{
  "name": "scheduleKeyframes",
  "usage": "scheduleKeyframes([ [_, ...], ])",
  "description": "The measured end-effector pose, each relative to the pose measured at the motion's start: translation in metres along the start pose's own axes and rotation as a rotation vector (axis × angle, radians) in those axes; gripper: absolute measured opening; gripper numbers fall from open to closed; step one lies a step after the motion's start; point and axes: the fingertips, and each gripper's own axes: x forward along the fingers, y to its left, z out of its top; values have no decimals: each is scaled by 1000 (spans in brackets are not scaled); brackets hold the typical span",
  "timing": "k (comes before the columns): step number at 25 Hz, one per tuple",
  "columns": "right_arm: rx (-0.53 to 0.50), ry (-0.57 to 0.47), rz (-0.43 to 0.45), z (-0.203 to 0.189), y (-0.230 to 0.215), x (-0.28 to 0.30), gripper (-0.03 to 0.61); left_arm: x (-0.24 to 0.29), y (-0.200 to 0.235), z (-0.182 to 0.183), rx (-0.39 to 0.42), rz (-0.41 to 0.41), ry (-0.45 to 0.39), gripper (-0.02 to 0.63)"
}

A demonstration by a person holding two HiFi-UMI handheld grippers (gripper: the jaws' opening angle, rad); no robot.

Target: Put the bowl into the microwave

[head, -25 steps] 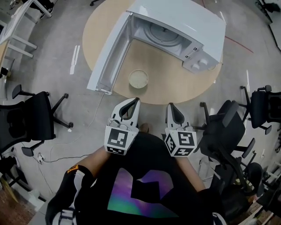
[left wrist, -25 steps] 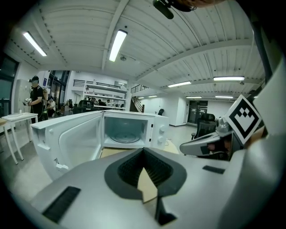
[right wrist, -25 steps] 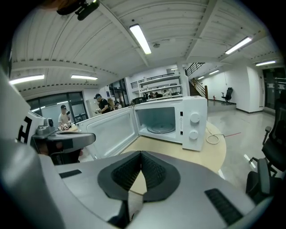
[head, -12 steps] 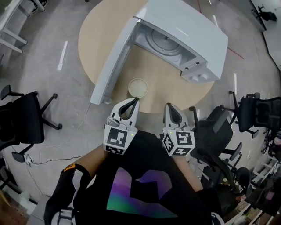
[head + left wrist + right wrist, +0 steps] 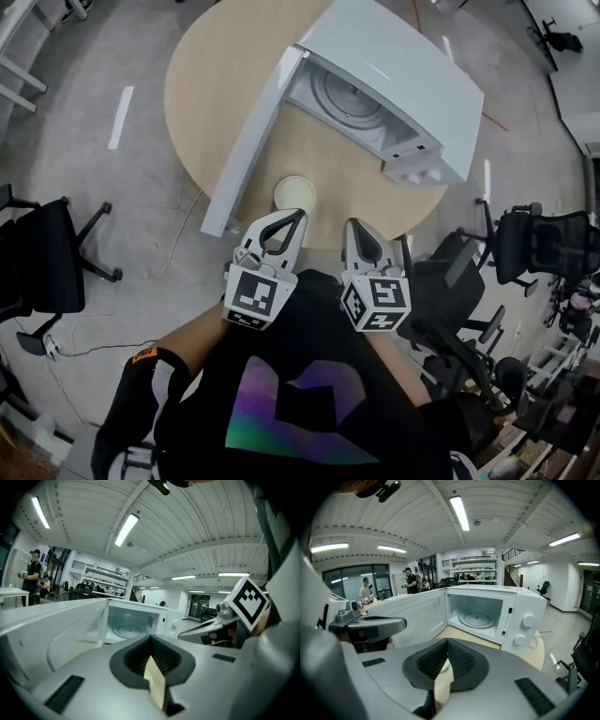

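Note:
A small cream bowl [image 5: 294, 192] stands on the round wooden table [image 5: 216, 66] near its front edge. Behind it is the white microwave [image 5: 394, 75], its door [image 5: 251, 141] swung wide open to the left and the glass turntable [image 5: 342, 89] bare. My left gripper [image 5: 298, 216] hovers just short of the bowl, shut and empty. My right gripper [image 5: 351, 225] is beside it to the right, also shut on nothing. The open microwave [image 5: 126, 620] shows ahead in the left gripper view, and the same microwave [image 5: 487, 613] in the right gripper view. The jaws hide most of the bowl there.
Black office chairs stand on the floor at left [image 5: 47, 253] and right [image 5: 544, 239] of the table. A cable trails on the floor at left. A person [image 5: 33, 576] stands far off, and other people [image 5: 411, 581] are by distant desks.
Both grippers have edged forward toward the table's front edge and now sit closer to the bowl. The bowl and microwave have stayed in place.

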Motion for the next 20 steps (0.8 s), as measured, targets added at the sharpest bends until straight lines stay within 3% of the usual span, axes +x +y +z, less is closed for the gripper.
scheduleKeyframes([
  [9,15,12,45,-2,-9,18,15,8,6,-6,0,47,18,46],
  [20,-55,21,255,18,-10,54,15,14,21,-1,-23,268,31,46],
])
